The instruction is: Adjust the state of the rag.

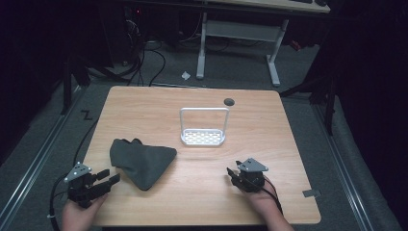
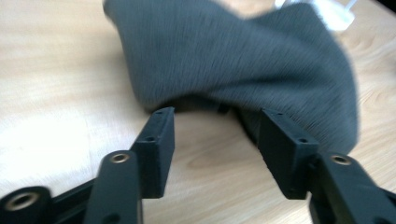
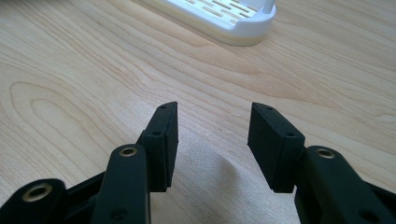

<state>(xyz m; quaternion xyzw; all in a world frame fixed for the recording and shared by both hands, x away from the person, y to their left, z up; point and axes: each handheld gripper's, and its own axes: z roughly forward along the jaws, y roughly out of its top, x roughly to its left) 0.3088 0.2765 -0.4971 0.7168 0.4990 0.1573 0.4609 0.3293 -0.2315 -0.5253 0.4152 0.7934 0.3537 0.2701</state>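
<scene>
The grey cloth lies crumpled near the desk's front-left corner. The left hand-held gripper, jaws wide and empty, approaches its edge; next, likely close on it. The right hand-held gripper waits wide, empty.

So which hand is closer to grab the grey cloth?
The left. The left gripper sits right beside the grey cloth, fingers open and aimed at its near edge. The right gripper is also open, but it points at bare table toward the white rack.
</scene>
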